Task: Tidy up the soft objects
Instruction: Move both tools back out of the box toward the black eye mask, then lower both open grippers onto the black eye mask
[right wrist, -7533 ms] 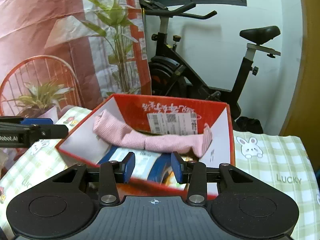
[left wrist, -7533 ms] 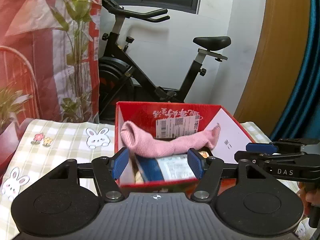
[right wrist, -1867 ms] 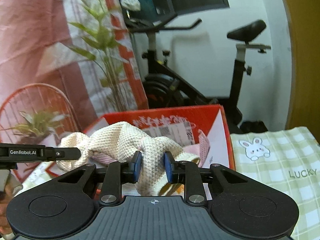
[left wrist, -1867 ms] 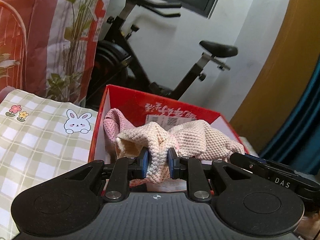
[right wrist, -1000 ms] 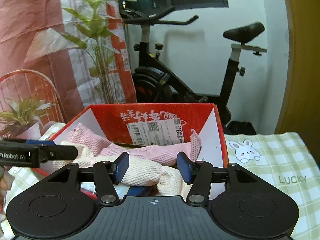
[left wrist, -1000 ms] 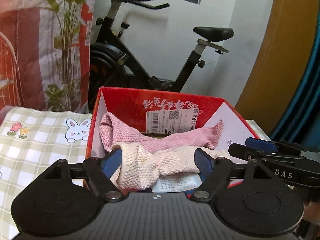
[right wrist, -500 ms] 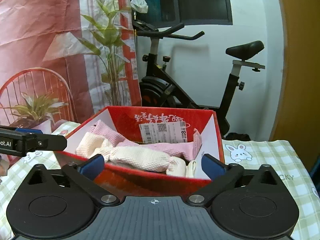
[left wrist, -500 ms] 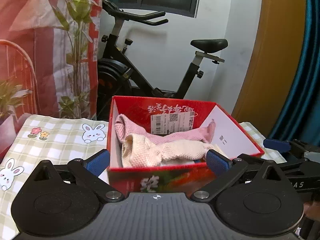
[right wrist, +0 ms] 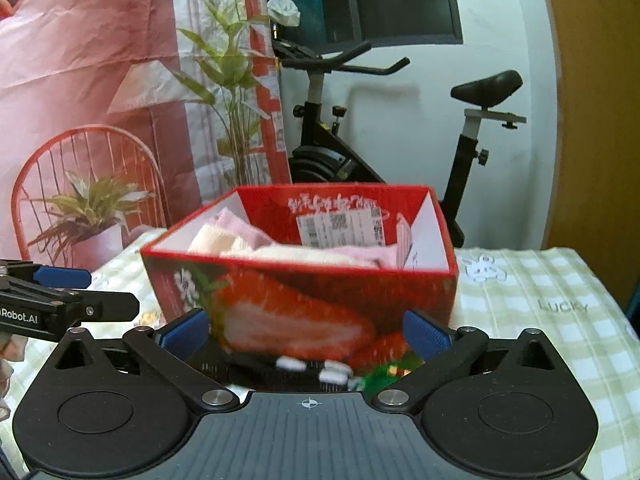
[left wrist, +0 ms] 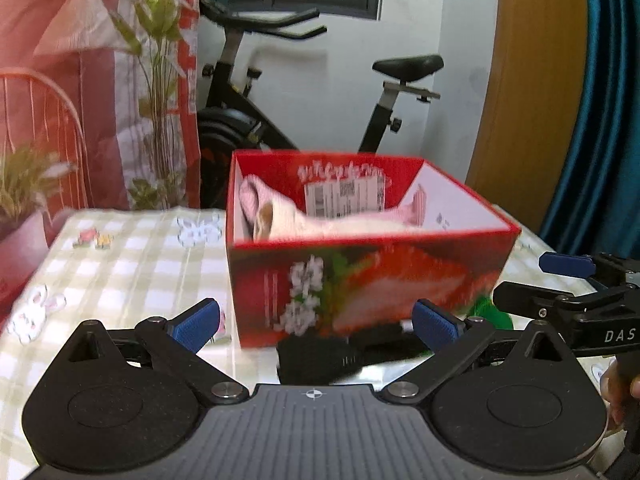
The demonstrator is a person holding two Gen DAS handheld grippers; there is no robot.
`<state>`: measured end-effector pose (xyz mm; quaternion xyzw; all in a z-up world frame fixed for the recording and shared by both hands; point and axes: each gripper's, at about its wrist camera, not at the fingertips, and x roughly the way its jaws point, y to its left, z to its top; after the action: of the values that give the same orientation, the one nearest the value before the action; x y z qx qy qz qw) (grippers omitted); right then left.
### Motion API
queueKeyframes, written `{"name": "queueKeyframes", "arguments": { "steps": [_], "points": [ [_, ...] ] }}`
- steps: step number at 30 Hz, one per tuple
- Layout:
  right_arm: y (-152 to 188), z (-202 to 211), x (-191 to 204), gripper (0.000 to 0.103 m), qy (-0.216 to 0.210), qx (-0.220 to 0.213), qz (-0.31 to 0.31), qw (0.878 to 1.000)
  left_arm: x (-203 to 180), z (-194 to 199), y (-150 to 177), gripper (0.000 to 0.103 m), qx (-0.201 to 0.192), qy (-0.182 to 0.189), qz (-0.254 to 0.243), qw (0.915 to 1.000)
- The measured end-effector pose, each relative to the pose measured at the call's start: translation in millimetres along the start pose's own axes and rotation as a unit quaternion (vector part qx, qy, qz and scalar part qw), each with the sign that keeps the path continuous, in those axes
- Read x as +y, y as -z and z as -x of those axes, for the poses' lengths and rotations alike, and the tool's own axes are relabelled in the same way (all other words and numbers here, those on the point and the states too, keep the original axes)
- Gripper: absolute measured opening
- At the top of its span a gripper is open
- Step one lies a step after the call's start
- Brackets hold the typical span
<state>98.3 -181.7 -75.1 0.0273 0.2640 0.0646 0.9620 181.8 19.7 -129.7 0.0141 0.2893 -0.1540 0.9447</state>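
A red strawberry-print box (left wrist: 360, 276) stands on the checked tablecloth; it also shows in the right wrist view (right wrist: 304, 300). Inside it lie a cream knitted cloth (left wrist: 344, 224) and a pink knitted cloth (left wrist: 252, 196), both seen in the right wrist view as cream cloth (right wrist: 304, 256) and pink cloth (right wrist: 240, 228). My left gripper (left wrist: 316, 324) is wide open and empty, in front of the box. My right gripper (right wrist: 304, 332) is wide open and empty, also in front of the box. Each gripper shows at the edge of the other's view.
A black object (left wrist: 320, 356) and something green (left wrist: 490, 314) lie on the table in front of the box. An exercise bike (left wrist: 304, 112) stands behind the table. A potted plant (right wrist: 92, 216) and red wire chair (right wrist: 84, 168) are at the left.
Both grippers let go of the cream cloth into the box, opened wide and pulled back and down; the box's front face now fills the view.
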Motion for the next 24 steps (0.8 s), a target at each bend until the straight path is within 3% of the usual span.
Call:
{"name": "queueKeyframes", "arguments": {
  "steps": [11,24],
  "points": [
    [60.6,-10.2,-1.3,0.103,0.018,0.046,-0.005,0.999,1.9,-19.3,48.2,0.103,0.055,0.003,0.018,0.9983],
    [87.6,-18.4,-7.7,0.103,0.032,0.078,-0.009,0.996,6.3,-28.4,76.0,0.103,0.085,0.000,0.033,0.9958]
  ]
}}
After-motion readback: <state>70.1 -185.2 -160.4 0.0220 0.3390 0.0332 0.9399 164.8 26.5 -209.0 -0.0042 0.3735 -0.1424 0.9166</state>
